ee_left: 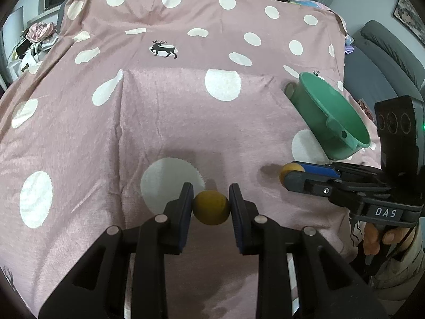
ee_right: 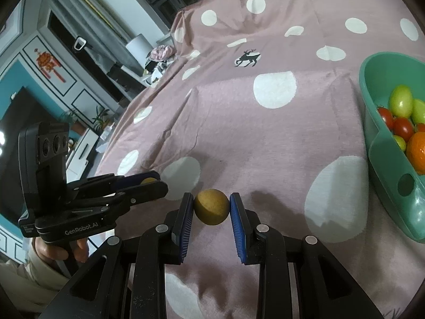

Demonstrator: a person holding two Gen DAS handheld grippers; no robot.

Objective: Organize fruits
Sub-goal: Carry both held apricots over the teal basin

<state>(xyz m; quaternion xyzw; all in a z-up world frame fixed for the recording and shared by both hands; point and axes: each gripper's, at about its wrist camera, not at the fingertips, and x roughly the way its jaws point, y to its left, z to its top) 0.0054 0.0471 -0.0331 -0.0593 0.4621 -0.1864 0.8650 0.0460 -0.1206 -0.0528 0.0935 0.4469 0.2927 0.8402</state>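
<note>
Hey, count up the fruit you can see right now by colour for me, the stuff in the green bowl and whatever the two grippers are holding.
Brown-yellow round fruit: 2, one in the left gripper and one in the right gripper
Green fruit in the bowl: 3 showing
Red tomatoes: 3 showing
Orange: 1
Total: 9 visible; the picture edge cuts off part of the bowl.

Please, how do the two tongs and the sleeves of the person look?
Both tongs are black plastic with blue ribbed pads and round silver pins. The left tongs carry white "GenRobot.AI" lettering, the right tongs a "DAS" label. Each has a black box with three round lenses on top. The sleeves are beige.
</note>
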